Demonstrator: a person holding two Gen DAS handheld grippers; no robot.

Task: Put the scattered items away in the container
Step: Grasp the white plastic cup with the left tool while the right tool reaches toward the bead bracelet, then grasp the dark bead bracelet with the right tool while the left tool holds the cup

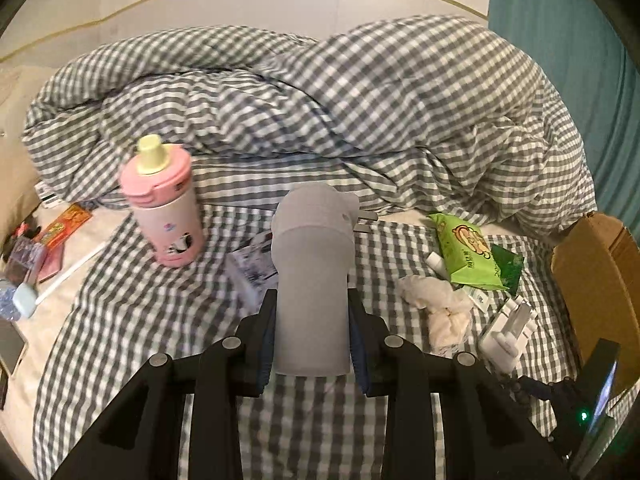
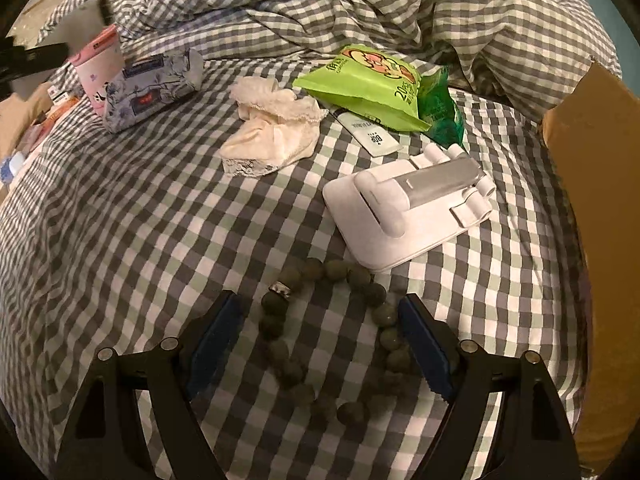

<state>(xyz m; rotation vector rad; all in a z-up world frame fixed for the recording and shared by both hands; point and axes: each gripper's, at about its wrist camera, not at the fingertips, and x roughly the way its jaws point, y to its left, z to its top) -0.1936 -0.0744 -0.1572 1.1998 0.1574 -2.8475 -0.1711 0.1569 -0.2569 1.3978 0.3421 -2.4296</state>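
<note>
My left gripper (image 1: 313, 336) is shut on a grey plug-in device (image 1: 312, 272) with two metal prongs, held above the checked bedsheet. My right gripper (image 2: 320, 340) is open, low over a dark bead bracelet (image 2: 332, 280) that lies between its fingers. The cardboard box (image 1: 600, 280) stands at the right edge of the bed and also shows in the right wrist view (image 2: 592, 200). Scattered on the sheet are a white phone stand (image 2: 404, 212), a green snack pack (image 2: 368, 84), a white tube (image 2: 368, 136), lace socks (image 2: 272, 132), a tissue pack (image 2: 152, 88) and a pink bottle (image 1: 164, 204).
A rumpled checked duvet (image 1: 320, 100) fills the back of the bed. Small items, packets and a phone (image 1: 12, 344) lie at the left edge. A teal curtain (image 1: 560, 40) hangs at the right.
</note>
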